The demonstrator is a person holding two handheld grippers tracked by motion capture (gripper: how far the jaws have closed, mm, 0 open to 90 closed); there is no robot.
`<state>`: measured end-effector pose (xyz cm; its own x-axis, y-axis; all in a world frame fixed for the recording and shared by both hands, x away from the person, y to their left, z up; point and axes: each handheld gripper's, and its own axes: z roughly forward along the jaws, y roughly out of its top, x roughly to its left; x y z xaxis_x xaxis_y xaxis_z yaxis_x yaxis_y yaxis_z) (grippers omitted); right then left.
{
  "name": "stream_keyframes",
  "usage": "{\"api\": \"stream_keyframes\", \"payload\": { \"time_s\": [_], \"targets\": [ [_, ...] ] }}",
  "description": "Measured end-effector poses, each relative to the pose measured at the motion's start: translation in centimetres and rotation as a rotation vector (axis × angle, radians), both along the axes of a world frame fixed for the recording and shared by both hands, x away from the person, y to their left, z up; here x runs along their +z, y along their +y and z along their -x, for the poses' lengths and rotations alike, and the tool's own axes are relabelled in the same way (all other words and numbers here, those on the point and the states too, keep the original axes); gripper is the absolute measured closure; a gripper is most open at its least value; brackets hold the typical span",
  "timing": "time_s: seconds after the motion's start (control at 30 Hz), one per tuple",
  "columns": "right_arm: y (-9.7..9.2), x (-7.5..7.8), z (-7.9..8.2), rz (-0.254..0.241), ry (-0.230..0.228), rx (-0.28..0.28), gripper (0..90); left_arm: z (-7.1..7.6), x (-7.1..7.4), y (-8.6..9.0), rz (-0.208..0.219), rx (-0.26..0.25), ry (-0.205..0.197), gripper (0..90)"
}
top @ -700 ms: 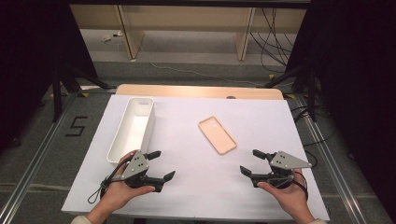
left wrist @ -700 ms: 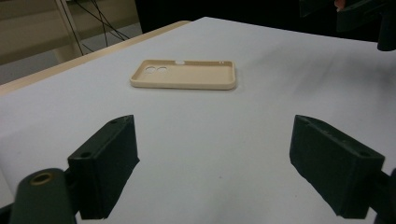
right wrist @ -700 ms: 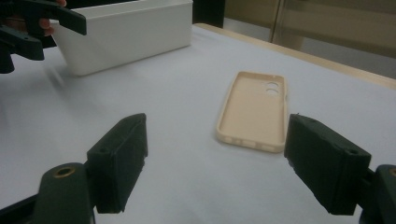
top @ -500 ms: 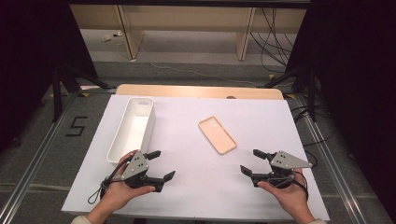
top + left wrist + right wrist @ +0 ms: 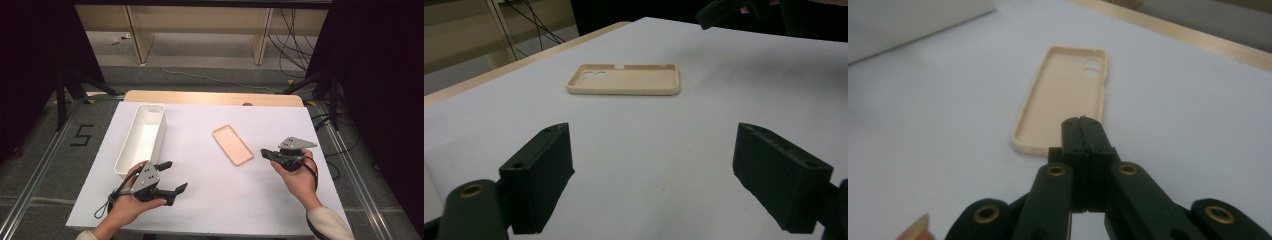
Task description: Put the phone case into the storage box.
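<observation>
Here the closed right tool (image 5: 265, 154) nears the phone case (image 5: 232, 144), white bin (image 5: 141, 138) well aside.

White surface (image 5: 220, 200) with a wooden far edge. On it: a long white bin (image 5: 141, 139) at left and a beige phone case (image 5: 232, 144), hollow side up, near centre.

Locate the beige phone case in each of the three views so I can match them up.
High view: the phone case lies mid-table, right of the white bin.
Left gripper view: phone case upper centre, beyond the open jaws.
Right gripper view: phone case centre, just past the shut jaws.
Shared landmark: the table's wooden edge behind the case.
</observation>
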<state>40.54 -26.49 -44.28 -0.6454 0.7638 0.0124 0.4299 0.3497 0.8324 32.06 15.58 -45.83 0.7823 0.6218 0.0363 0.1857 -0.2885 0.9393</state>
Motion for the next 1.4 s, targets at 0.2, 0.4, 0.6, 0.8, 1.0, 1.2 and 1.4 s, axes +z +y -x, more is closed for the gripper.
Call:
{"api": "stream_keyframes", "payload": {
  "time_s": [0.2,0.4,0.6,0.8,1.0,1.2,1.4],
  "targets": [
    [0.8,-1.0,-2.9,0.026,0.074,-0.04,90.0,0.0,0.0,0.1,0.003,0.001,0.0,15.7],
    [2.1,-2.8,-4.9,0.075,0.149,-0.065,90.0,0.0,0.0,0.1,0.007,0.001,0.001,15.7],
    [2.5,-3.6,-5.5,0.103,0.166,-0.077,90.0,0.0,0.0,0.1,0.005,0.0,0.001,15.7],
    [2.8,-3.8,-5.6,0.115,0.169,-0.077,90.0,0.0,-0.1,0.1,0.004,0.0,0.003,15.7],
    [2.9,-3.9,-5.6,0.12,0.172,-0.074,90.0,0.0,0.0,0.1,0.005,-0.001,0.001,15.7],
    [3.2,-3.9,-5.5,0.125,0.17,-0.055,90.0,0.0,-0.1,0.1,0.004,-0.001,0.001,15.7],
    [3.9,-3.8,-5.1,0.129,0.179,-0.034,90.0,0.0,0.0,0.2,0.003,-0.002,-0.003,15.7]
  ]
}}
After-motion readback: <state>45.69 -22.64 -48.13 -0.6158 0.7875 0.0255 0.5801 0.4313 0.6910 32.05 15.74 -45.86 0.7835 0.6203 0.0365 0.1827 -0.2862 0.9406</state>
